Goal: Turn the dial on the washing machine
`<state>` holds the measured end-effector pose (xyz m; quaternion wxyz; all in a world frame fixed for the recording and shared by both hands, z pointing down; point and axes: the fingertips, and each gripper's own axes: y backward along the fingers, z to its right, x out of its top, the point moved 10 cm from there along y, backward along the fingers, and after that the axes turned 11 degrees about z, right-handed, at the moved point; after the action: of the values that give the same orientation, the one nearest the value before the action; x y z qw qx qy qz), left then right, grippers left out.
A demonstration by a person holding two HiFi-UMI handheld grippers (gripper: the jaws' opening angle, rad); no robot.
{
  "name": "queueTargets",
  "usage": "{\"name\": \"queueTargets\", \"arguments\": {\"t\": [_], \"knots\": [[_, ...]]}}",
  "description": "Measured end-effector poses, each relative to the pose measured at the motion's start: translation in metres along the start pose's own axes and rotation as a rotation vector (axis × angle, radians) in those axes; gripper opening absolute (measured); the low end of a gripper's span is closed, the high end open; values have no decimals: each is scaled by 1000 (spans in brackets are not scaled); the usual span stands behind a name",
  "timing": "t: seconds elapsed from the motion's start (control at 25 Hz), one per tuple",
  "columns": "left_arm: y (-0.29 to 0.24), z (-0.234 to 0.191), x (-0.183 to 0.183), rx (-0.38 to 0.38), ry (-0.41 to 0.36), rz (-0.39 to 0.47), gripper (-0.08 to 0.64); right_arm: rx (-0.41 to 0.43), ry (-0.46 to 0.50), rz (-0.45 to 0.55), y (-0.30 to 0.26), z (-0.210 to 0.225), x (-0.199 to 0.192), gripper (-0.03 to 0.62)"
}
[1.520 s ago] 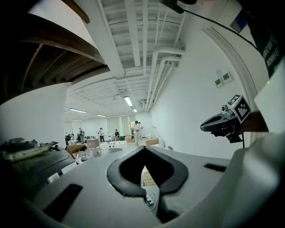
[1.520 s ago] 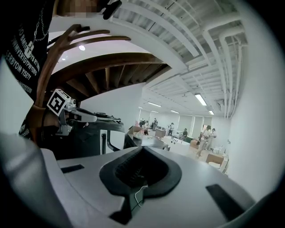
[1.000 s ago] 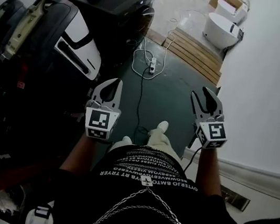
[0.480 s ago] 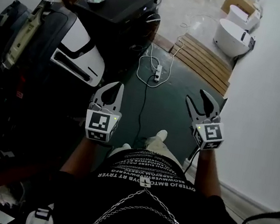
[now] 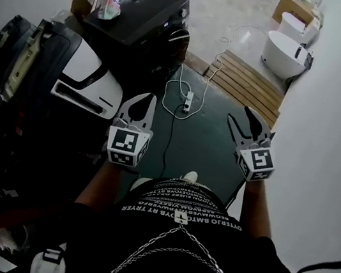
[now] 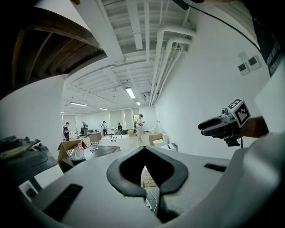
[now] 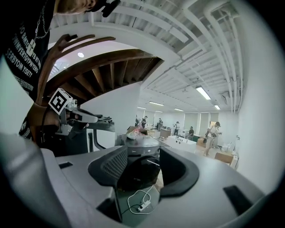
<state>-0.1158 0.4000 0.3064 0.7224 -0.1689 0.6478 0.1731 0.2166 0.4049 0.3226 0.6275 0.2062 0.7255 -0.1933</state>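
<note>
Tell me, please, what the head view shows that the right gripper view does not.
Only the head view shows the person's pale shoe on the dark green floor. Only the right gripper view shows the white ceiling with pipes and strip lights, the brown wooden beams overhead and the people standing far across the room. Both show the black front-loading washing machine, the white power strip on its cord, and the left gripper, its jaws together.
</note>
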Motion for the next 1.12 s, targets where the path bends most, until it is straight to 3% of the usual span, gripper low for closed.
{"name": "queueTargets", "arguments": {"t": [0.2,0.52,1.12], "knots": [[-52,35,9,-22,11,-1,5,-6,-32,-1,9,53,-11,222],[-97,95,16,-71,35,-21,5,11,-79,-10,29,103,-37,221],[-115,64,-16,-30,33,-88,5,31,-78,-39,-10,116,-53,221]]}}
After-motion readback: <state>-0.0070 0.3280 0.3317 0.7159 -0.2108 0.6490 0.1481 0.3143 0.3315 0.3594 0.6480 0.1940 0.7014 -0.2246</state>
